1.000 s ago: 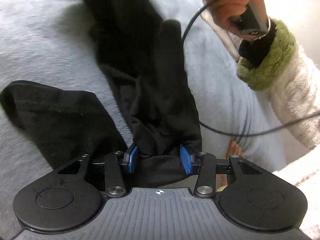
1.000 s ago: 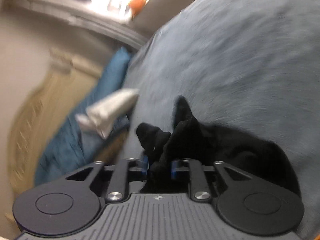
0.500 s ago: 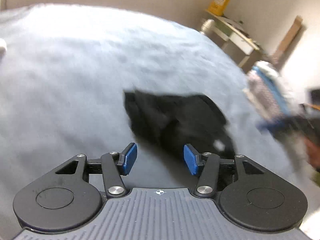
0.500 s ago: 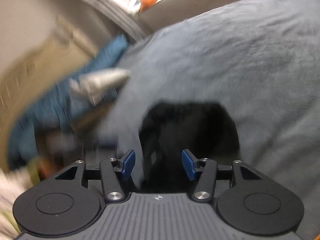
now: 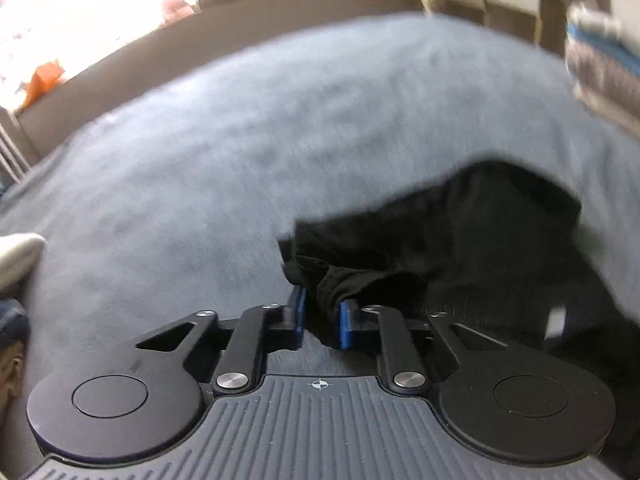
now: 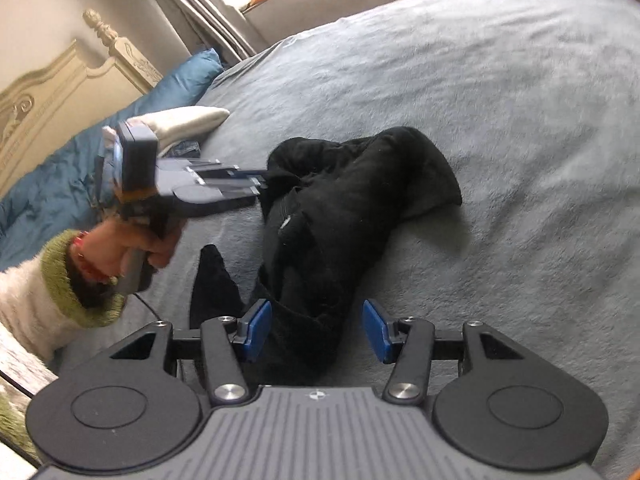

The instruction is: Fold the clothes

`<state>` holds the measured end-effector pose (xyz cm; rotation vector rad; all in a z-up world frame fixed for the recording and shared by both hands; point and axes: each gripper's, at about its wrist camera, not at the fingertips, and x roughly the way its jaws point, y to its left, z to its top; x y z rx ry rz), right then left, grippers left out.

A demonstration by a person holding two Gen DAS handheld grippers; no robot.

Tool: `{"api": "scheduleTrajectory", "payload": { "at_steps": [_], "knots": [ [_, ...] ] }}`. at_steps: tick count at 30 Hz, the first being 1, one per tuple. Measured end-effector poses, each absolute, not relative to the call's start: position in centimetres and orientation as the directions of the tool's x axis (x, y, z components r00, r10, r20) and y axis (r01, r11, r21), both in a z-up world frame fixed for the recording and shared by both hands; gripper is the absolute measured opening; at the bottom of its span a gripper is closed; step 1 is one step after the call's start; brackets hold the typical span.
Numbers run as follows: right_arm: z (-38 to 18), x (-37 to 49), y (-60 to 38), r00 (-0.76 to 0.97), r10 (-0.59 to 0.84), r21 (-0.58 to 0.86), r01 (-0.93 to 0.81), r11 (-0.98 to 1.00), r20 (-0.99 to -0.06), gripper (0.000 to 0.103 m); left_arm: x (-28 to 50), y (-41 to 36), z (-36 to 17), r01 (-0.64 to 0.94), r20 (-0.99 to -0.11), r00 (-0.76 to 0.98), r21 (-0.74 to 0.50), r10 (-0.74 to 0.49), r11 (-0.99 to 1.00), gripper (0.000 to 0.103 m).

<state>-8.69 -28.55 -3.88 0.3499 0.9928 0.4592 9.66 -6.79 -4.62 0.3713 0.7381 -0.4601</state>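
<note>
Garment: black garment [image 6: 344,216] bunched in a loose heap on the grey-blue bed cover [image 6: 500,92], about centre of the right wrist view; one dark flap lying out toward 7 o'clock of the heap.
Left claw: left claw [image 5: 320,312] nearly clenched, blue pads pinching a rolled hem at the heap's 9 o'clock edge; same claw seen from the other camera [image 6: 256,182], touching the cloth's upper-left fold.
Right claw: right claw [image 6: 318,330] released, pads wide apart, straddling the near end of the cloth without gripping.
Slip risk: only a thin edge caught on the left; likely to pull free if lifted fast, since the weight of the heap hangs off one hem.
Tangle risk: layers doubled over each other, so a pull from one side could drag the whole lump instead of spreading it flat.
Wrong-layer risk: right pads closing here might catch several thicknesses at once, or the bed cover beneath, leaving a crooked fold.
Blur: left wrist view smeared, exact depth of bite hard to judge.
Surroundings: blue pillow [image 6: 120,120] and a pale folded item [image 6: 188,120] at 10 o'clock, well apart from the heap.
Writing: none readable; small white tag [image 6: 286,222] on the cloth, too small to read; no brand marks legible on either tool.
</note>
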Motion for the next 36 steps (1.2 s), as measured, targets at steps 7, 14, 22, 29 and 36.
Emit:
{"api": "scheduleTrajectory", "payload": {
  "at_steps": [7, 14, 22, 29, 36],
  "knots": [
    [-4.3, -8.6, -26.6, 0.507, 0.517, 0.438, -0.276, 0.855, -0.69, 0.054, 7.6, -6.2, 0.3, 0.418, -0.525, 0.813, 0.223, -0.253, 0.881, 0.004],
    [-4.6, -8.3, -24.8, 0.55, 0.505, 0.414, -0.292, 0.862, -0.665, 0.053, 5.6, -6.4, 4.5, 0.371, -0.379, 0.885, 0.225, -0.27, 0.901, 0.003],
    [-4.3, -8.4, -22.8, 0.605, 0.472, 0.377, -0.287, 0.881, -0.642, 0.01, 4.3, -6.5, 7.7, 0.302, -0.258, 0.937, 0.269, -0.234, 0.914, 0.003],
    [1.1, -11.2, -21.5, 0.844, 0.148, 0.002, -0.171, 0.985, -0.516, 0.005, 3.0, -4.7, 10.6, 0.196, -0.155, 0.975, 0.247, -0.161, 0.949, 0.003],
    [10.5, -11.7, -22.0, 0.986, -0.059, -0.218, 0.025, 0.976, -0.154, 0.005, 0.7, -3.3, 15.2, 0.108, 0.0, 0.994, 0.223, -0.11, 0.969, 0.003]
  ]
}}
